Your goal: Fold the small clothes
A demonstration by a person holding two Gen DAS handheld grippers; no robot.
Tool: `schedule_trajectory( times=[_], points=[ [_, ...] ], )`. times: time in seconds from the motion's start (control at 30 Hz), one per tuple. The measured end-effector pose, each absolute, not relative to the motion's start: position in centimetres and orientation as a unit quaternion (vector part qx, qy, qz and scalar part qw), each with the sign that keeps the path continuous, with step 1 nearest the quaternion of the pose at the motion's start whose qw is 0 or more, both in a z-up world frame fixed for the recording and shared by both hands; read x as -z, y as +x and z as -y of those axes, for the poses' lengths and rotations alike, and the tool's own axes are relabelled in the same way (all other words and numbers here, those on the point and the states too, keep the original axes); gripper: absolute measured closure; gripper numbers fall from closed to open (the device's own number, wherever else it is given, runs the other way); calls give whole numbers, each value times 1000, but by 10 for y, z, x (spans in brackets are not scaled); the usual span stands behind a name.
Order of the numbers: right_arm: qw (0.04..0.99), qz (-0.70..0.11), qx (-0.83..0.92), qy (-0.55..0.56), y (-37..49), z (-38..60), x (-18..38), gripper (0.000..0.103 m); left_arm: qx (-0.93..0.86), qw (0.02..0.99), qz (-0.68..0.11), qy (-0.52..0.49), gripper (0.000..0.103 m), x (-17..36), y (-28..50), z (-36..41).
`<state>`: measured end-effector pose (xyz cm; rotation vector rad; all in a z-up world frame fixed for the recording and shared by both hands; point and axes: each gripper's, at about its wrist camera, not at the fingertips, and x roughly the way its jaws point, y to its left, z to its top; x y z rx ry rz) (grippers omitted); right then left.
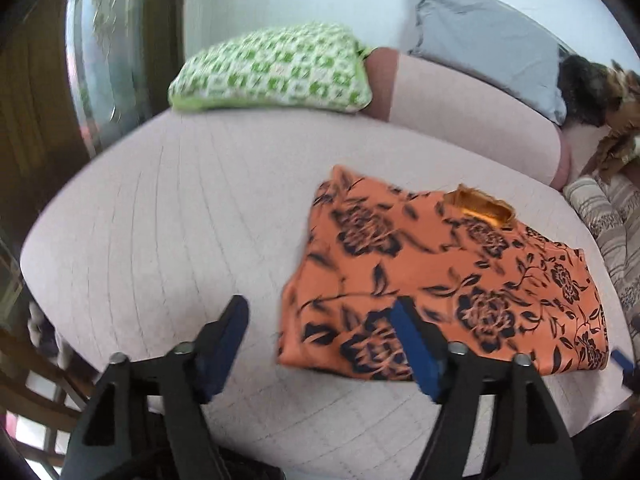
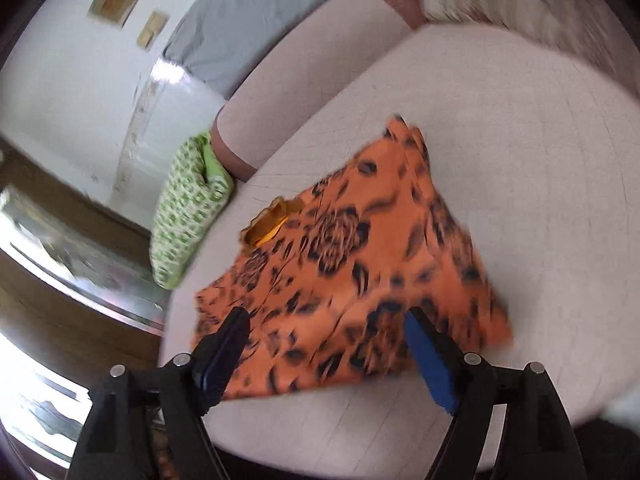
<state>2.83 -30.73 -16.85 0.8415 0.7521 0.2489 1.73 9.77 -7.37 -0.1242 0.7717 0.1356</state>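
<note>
Pale quilted bed [image 1: 160,208] carries an orange floral garment [image 1: 440,280], already folded roughly square, lying flat near the front edge. Looks thin, soft, light, prob. slippery; pinch a corner or folded edge. Green pillow [image 1: 272,68] behind. Left hand-held gripper [image 1: 320,320] & right hand-held gripper [image 2: 326,328] both spread, empty.

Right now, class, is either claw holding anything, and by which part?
Nothing is held. The left claw and right claw are both open above the orange top.
</note>
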Motion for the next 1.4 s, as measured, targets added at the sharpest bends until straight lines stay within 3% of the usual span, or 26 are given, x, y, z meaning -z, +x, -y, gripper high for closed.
schedule_trajectory(
  times=[0.17,0.4,0.7,1.13,1.4],
  points=[
    [787,-404,-118,451,15,294,207,21,-19,925,-379,-6,25,76,35,-56],
    [744,-398,-81,531,26,324,233,21,15,919,-392,37,25,96,63,-8],
    [755,-390,-52,524,54,330,225,20,28,907,-416,65,25,113,87,23],
    [803,-393,-17,449,62,317,206,20,32,899,-434,46,25,119,94,19],
    [800,-387,-17,459,60,320,210,20,35,902,-430,26,25,108,93,14]
  ],
)
